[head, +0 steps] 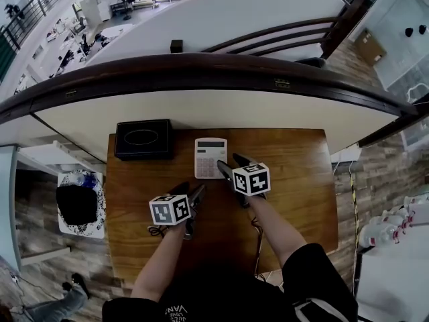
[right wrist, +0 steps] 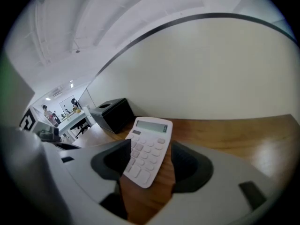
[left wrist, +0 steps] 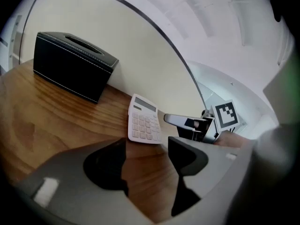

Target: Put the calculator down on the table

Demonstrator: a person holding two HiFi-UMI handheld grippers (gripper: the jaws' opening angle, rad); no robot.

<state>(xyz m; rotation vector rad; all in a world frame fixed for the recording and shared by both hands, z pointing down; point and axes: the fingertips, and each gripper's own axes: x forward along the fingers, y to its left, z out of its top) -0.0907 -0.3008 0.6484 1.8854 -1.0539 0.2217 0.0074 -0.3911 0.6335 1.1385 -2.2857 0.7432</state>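
Note:
The white calculator (head: 210,157) lies flat, keys up, on the wooden table (head: 295,193) near its far edge. My right gripper (head: 232,166) hovers at the calculator's near right corner. In the right gripper view, the calculator (right wrist: 149,149) reaches in between the jaws. The left jaw overlaps its edge, and bare wood shows beside the right jaw, so nothing presses on it. My left gripper (head: 198,193) stands open nearer to me, with only wood between its fingers. From the left gripper view, the calculator (left wrist: 144,121) lies ahead, apart from the jaws.
A black tissue box (head: 143,139) stands at the table's far left corner, left of the calculator. A white curved wall with a dark rail (head: 201,69) closes the far side. A thin cable (head: 258,237) runs along the table under my right arm.

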